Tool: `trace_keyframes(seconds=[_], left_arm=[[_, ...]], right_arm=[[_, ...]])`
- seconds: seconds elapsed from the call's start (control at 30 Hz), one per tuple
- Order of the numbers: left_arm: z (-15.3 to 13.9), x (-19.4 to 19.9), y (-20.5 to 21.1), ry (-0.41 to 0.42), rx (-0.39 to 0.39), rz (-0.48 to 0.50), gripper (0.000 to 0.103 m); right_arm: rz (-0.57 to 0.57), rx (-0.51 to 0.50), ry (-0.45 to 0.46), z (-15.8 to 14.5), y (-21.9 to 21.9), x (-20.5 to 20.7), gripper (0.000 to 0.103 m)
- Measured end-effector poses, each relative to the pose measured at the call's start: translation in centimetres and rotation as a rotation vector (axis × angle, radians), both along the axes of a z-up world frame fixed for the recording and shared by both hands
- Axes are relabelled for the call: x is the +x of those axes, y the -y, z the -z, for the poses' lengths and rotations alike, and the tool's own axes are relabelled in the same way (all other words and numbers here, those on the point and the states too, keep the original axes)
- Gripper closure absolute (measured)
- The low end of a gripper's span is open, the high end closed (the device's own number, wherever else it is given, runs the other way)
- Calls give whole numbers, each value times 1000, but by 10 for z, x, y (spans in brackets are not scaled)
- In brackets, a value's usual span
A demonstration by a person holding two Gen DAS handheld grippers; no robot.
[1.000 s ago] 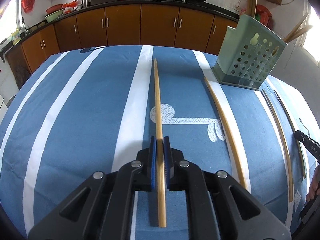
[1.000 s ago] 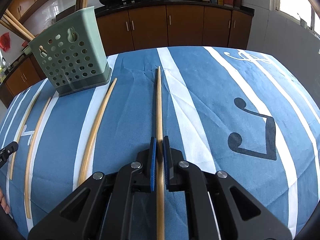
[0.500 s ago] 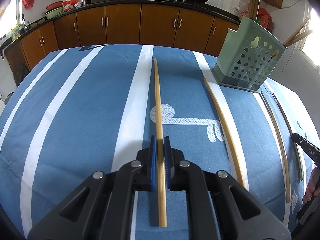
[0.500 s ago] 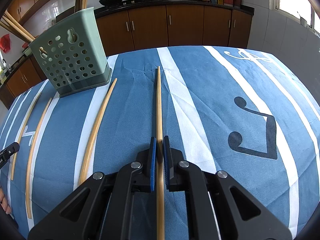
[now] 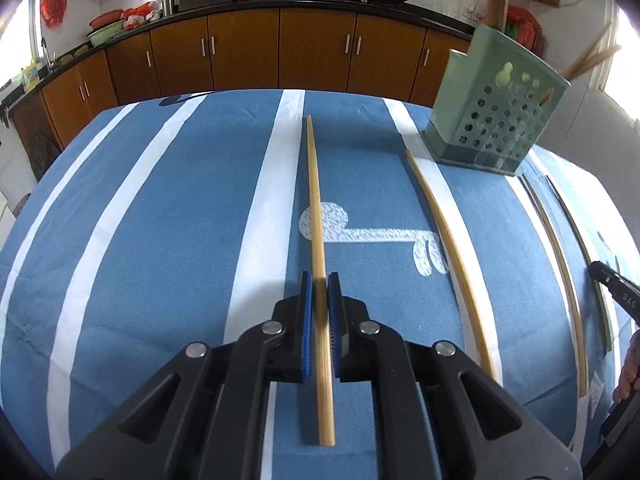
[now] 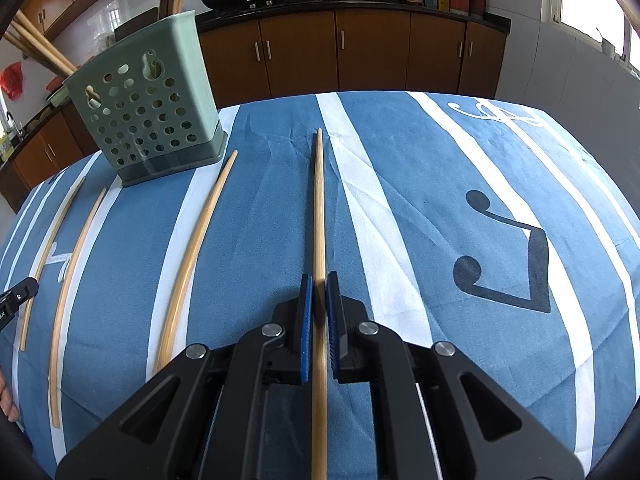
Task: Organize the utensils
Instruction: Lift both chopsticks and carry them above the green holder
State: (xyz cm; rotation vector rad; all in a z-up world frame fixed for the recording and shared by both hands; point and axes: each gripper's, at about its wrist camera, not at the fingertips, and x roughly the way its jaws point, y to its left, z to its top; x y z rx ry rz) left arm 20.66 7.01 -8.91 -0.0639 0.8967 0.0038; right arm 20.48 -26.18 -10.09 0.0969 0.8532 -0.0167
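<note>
In the left wrist view my left gripper (image 5: 320,285) is shut on a long bamboo chopstick (image 5: 315,200) that points away over the blue striped cloth (image 5: 168,240). My right gripper (image 6: 319,285) is likewise shut on another chopstick (image 6: 319,200). A green perforated utensil holder (image 5: 492,120) (image 6: 148,116) stands at the far side between the two, with several chopsticks (image 6: 40,48) sticking out of it. Three more chopsticks lie loose on the cloth between the grippers (image 5: 452,256) (image 6: 192,256). I cannot tell whether the held chopsticks' far tips touch the cloth.
The right gripper's tip (image 5: 616,294) shows at the left view's right edge, and the left gripper's tip (image 6: 16,296) at the right view's left edge. Brown kitchen cabinets (image 5: 312,52) with woks on the counter stand behind the table.
</note>
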Motion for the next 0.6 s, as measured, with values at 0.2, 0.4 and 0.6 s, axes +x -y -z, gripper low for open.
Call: trace_keyframes(seconds=[0.2, 0.4, 0.6], left_arm=[[1, -16, 4, -2, 2, 7, 93], [-1, -20, 6, -21, 18, 24, 95], [-32, -24, -3, 50, 2, 9, 95]], right_arm=[[-9, 17, -2, 0, 2, -14, 95], [-8, 42, 3, -6, 8, -14, 96], [9, 60, 113, -42, 16, -21, 96]])
